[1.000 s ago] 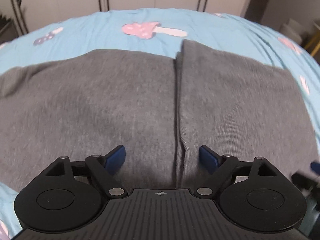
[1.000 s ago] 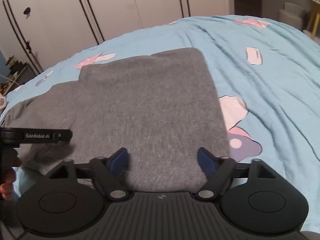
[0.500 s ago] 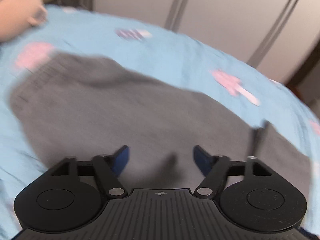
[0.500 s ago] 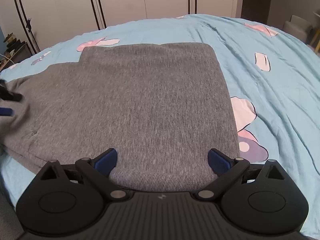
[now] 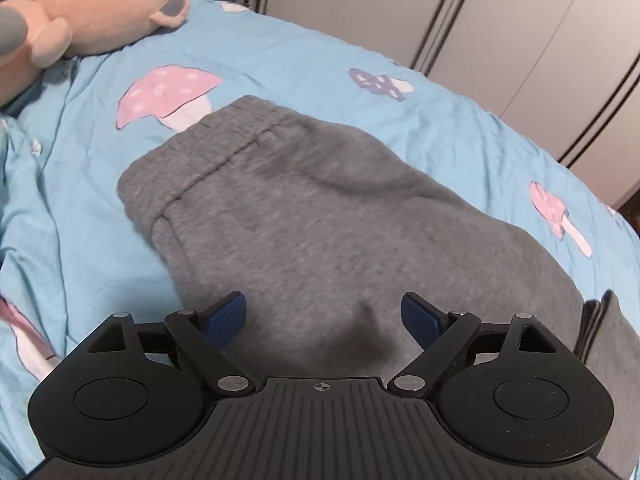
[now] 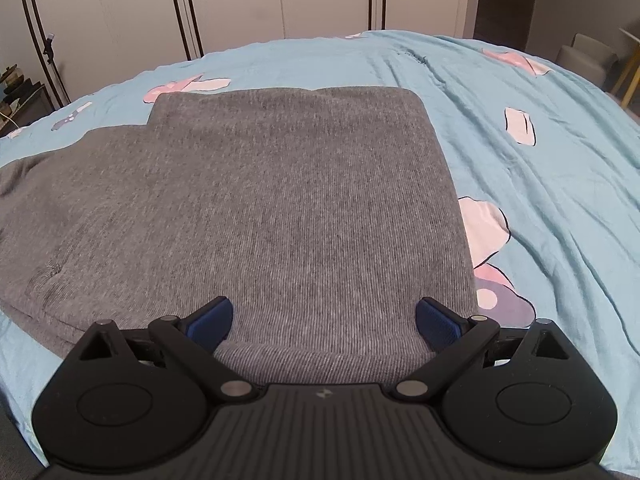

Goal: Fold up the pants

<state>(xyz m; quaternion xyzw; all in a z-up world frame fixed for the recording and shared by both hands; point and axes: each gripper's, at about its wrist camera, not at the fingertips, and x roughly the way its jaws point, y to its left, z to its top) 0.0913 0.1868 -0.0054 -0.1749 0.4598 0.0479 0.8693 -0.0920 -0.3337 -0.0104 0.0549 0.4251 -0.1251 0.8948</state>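
Grey pants on bedsheet, plush toy beyond

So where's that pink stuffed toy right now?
In the left wrist view, the pink stuffed toy lies at the top left on the blue bedsheet, beyond the grey pants' waistband.

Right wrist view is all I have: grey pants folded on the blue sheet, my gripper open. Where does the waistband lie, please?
Observer: The waistband lies far from the left gripper, near a pink mushroom print.
Operator: Is left gripper holding cloth?
Observer: No, it is open over the pants.
Operator: Anything else on the bed?
Observer: A pink plush toy beyond the waistband.
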